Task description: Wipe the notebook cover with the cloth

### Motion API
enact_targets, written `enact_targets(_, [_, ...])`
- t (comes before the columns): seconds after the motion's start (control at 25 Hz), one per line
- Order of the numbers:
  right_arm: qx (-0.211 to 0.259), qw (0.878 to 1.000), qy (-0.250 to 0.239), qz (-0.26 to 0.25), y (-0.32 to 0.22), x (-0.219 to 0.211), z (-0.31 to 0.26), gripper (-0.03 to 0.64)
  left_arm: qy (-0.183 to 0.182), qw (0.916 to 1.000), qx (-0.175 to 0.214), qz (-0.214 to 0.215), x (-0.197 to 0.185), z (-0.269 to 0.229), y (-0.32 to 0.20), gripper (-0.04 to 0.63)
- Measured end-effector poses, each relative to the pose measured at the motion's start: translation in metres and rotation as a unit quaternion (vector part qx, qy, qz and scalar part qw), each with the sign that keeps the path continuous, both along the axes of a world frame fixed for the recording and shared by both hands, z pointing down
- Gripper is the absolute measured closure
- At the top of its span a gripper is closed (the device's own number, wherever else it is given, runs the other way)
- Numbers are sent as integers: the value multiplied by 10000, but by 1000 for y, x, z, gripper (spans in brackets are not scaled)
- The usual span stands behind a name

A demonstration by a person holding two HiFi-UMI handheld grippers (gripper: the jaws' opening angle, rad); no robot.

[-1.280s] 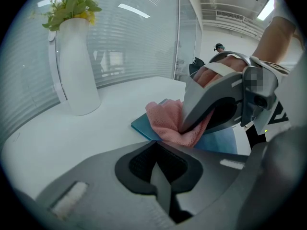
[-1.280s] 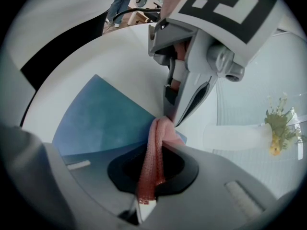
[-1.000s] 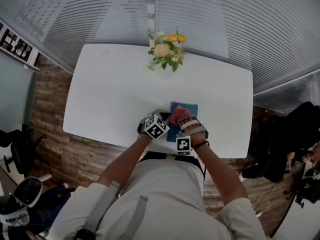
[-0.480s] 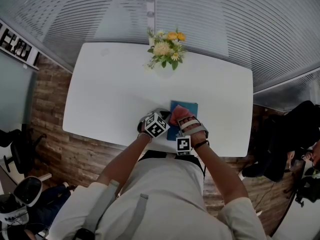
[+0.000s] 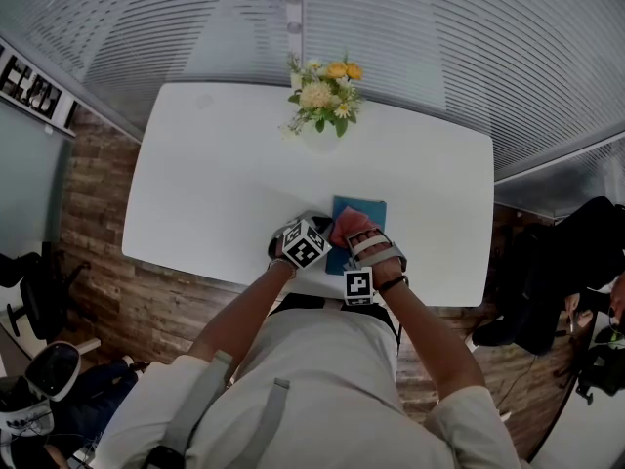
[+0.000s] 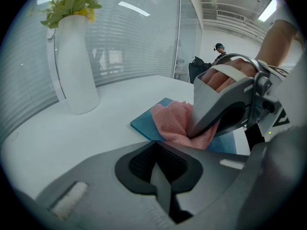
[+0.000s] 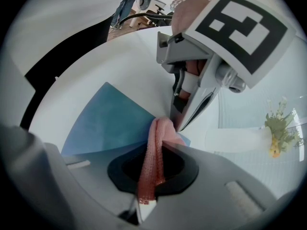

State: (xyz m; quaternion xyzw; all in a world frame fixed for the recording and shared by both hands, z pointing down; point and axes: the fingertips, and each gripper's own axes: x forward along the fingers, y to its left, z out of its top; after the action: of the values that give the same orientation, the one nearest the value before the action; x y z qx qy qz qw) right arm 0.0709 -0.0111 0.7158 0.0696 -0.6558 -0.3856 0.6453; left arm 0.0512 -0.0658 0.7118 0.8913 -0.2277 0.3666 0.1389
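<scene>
A white counter (image 5: 215,184) stands in front of a person. A blue notebook (image 5: 363,209) lies flat on it, near the edge closest to the person. A pink cloth (image 5: 349,225) sits on the notebook's cover, on the side near the left tool (image 6: 162,176).

The right tool (image 7: 152,172) is clamped on the cloth. In the right gripper view the cloth runs as a thin pink strip between the two jaws. Its bunched end rests on the blue cover. The right tool reaches in from the person's side, over the near part of the notebook.

The left tool has its jaws pressed together, with nothing between them. It is just beside the notebook, on the left. Its tip points down, close to the cloth. I cannot tell if the tip touches the cover or the counter.

A tall white vase (image 6: 74,66) stands at the far side of the counter, well apart from the notebook. It holds yellow and white flowers (image 5: 324,94) with green leaves. Brown wood floor (image 5: 98,223) shows beside the counter.
</scene>
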Motion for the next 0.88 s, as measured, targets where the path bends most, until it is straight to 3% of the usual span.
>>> enact_targets(0.88, [-72, 10000, -28, -10, 12, -2, 1, 611, -12, 10000, 22, 0, 0, 2, 1, 595])
